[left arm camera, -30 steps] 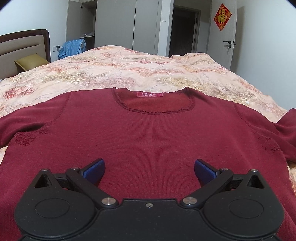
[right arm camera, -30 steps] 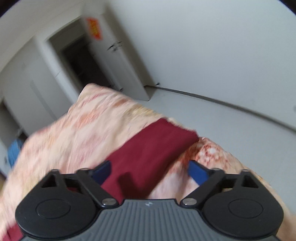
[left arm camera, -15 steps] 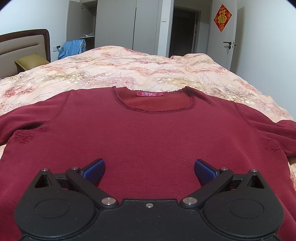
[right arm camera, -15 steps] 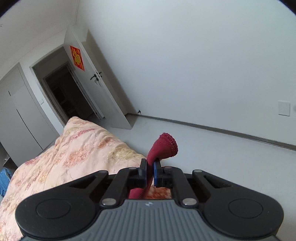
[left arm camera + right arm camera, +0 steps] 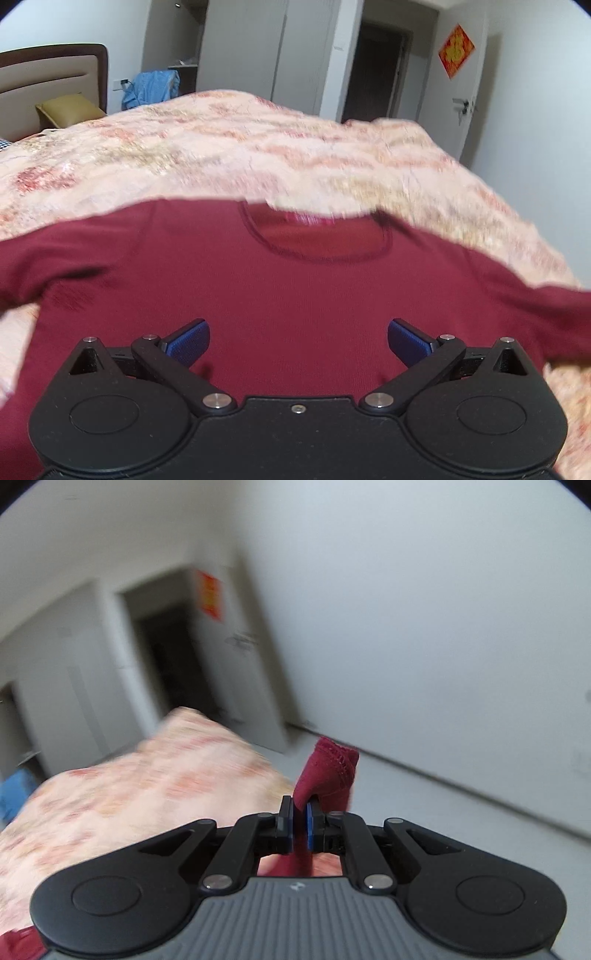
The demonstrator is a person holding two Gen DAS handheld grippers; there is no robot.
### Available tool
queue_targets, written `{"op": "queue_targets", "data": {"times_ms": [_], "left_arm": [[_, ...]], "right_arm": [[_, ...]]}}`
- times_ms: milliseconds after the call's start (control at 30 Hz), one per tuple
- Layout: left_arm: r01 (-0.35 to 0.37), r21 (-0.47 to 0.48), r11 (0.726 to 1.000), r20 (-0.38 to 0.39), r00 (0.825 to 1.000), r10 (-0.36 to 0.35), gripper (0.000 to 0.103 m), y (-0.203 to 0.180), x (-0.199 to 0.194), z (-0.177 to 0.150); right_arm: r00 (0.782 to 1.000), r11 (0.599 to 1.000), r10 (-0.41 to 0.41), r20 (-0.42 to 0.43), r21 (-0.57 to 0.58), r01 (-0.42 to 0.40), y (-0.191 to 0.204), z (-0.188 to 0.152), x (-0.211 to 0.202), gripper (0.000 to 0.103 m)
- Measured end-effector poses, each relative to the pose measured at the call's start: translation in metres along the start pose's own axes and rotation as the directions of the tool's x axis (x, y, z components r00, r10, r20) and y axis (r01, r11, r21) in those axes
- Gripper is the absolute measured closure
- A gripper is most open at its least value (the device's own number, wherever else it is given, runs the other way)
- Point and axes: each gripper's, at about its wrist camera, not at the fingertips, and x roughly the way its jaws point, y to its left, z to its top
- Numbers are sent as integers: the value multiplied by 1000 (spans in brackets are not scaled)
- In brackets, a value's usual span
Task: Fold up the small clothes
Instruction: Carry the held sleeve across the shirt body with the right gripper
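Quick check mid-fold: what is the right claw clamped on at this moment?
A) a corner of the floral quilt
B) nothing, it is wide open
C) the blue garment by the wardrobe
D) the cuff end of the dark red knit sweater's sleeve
D: the right claw is shut on the dark red knit sweater's sleeve, whose cuff sticks up past its blue pads.

The sweater [image 5: 295, 295] lies spread on the bed [image 5: 221, 147], collar toward the far edge. A pillow [image 5: 68, 107] sits against the headboard [image 5: 51, 72] at the far left corner; the door [image 5: 465, 92] stands beyond the bed's far right corner.
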Motion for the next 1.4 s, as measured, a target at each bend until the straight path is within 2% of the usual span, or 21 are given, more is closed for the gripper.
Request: {"op": "queue_targets", "data": {"times_ms": [67, 133, 233, 333, 433, 500, 633, 733, 833, 867, 900, 967, 1000, 1033, 1067, 1100, 1167, 1233, 1300, 1333, 1400], "left_arm": [[-8, -28, 1000, 26, 1000, 9, 1, 10, -11, 11], [-14, -54, 998, 54, 998, 17, 1, 22, -23, 22], [-40, -89, 995, 95, 994, 48, 1, 47, -38, 36], [-81, -130, 988, 117, 988, 96, 1, 77, -51, 44], [-124, -175, 977, 115, 983, 145, 1, 110, -60, 46], [-154, -190, 970, 105, 979, 176, 1, 127, -62, 43], [-197, -192, 961, 85, 973, 216, 1, 152, -62, 35], [-202, -197, 960, 76, 973, 220, 1, 158, -58, 29], [-175, -206, 963, 74, 978, 193, 1, 157, -54, 24], [-162, -208, 964, 76, 980, 181, 1, 155, -52, 24], [-150, -209, 966, 77, 983, 170, 1, 153, -50, 23], [-113, -207, 972, 85, 987, 133, 1, 146, -44, 21], [-87, -205, 975, 94, 990, 109, 1, 141, -42, 21], [-53, -198, 979, 105, 992, 75, 1, 134, -39, 20], [-20, -186, 982, 112, 993, 41, 1, 128, -35, 20], [11, -170, 985, 117, 993, 9, 1, 120, -29, 19], [56, -132, 990, 115, 993, -41, 1, 102, -14, 18], [69, -91, 993, 99, 993, -60, 1, 84, 2, 14], [53, -55, 997, 70, 996, -49, 1, 70, 18, 10], [41, -42, 998, 54, 998, -38, 1, 66, 25, 7], [22, -22, 1000, 29, 999, -21, 1, 62, 34, 1]], "right_arm": [[994, 992, 108, 24, -65, -106, 45, 6, -12, 95], [976, 968, 219, 22, -130, -214, 94, 3, -20, 95], [929, 908, 369, -16, -207, -364, 169, -16, -26, 95], [889, 847, 453, -74, -275, -454, 239, -52, -22, 95], [852, 791, 495, -172, -317, -524, 296, -96, -20, 95], [835, 761, 493, -244, -343, -550, 325, -127, -20, 95], [807, 698, 463, -367, -411, -587, 363, -185, -35, 95], [783, 662, 428, -451, -433, -612, 374, -217, -46, 95], [744, 636, 420, -520, -416, -650, 371, -235, -58, 85], [732, 628, 422, -534, -410, -661, 365, -235, -61, 69], [723, 623, 430, -540, -403, -671, 357, -231, -64, 48], [706, 611, 451, -546, -388, -690, 337, -217, -72, 31], [697, 605, 465, -546, -379, -700, 327, -209, -76, 29], [693, 605, 474, -542, -371, -704, 314, -201, -79, 25], [699, 615, 477, -533, -365, -698, 301, -191, -81, 18], [711, 633, 474, -519, -360, -685, 286, -181, -81, 13], [743, 674, 454, -491, -356, -647, 257, -162, -77, 12], [794, 726, 405, -453, -369, -581, 231, -147, -66, 11], [831, 787, 347, -436, -347, -510, 204, -133, -47, 11], [840, 819, 324, -434, -315, -479, 190, -127, -34, 11], [843, 882, 297, -449, -210, -423, 164, -116, -6, 15]]}}
